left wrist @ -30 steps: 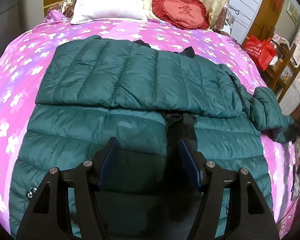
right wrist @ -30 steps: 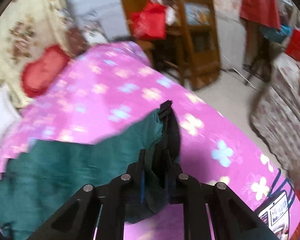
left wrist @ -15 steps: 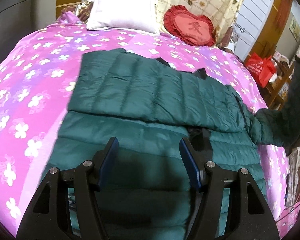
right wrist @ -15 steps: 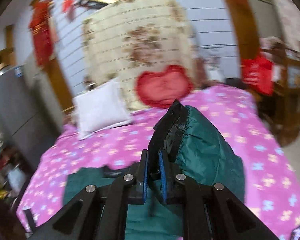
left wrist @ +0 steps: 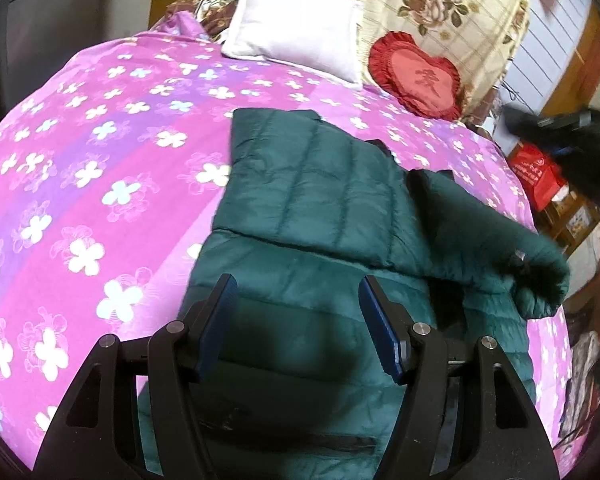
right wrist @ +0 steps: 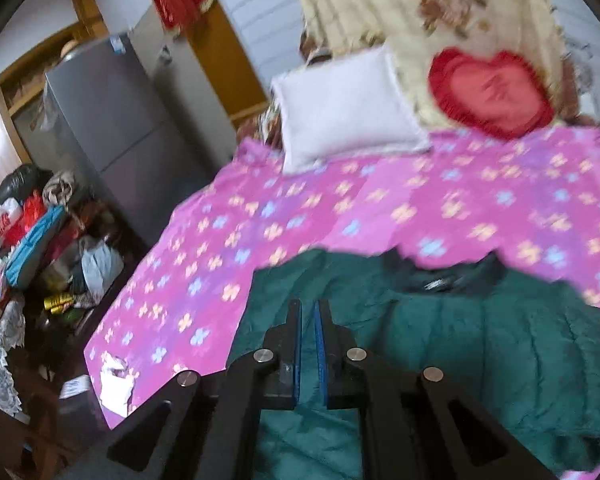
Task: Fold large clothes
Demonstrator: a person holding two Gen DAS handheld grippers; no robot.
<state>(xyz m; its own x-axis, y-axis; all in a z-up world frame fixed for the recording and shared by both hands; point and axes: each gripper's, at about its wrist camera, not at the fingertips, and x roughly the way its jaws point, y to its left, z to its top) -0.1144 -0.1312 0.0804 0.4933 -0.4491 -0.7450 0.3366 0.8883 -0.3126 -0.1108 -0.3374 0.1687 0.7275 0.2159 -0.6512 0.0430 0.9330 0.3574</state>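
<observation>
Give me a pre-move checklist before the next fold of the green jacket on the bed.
1. Left tool open and empty over the jacket: ok.
2. Right tool nearly shut; whether fabric is pinched: cannot tell.
3. Both sleeves folded across the body: ok; the right sleeve lies bunched and not flat.
4. Hem end near the left tool lying smooth: ok.
5. Bedspread beside the jacket free for folding: ok.
6. Pillow and heart cushion away from the jacket: ok.

left gripper [left wrist: 296, 300]: black arms, blue pads inside the fingers, round silver screws behind them
right gripper [right wrist: 308, 312]: black arms, blue pads, silver screws
</observation>
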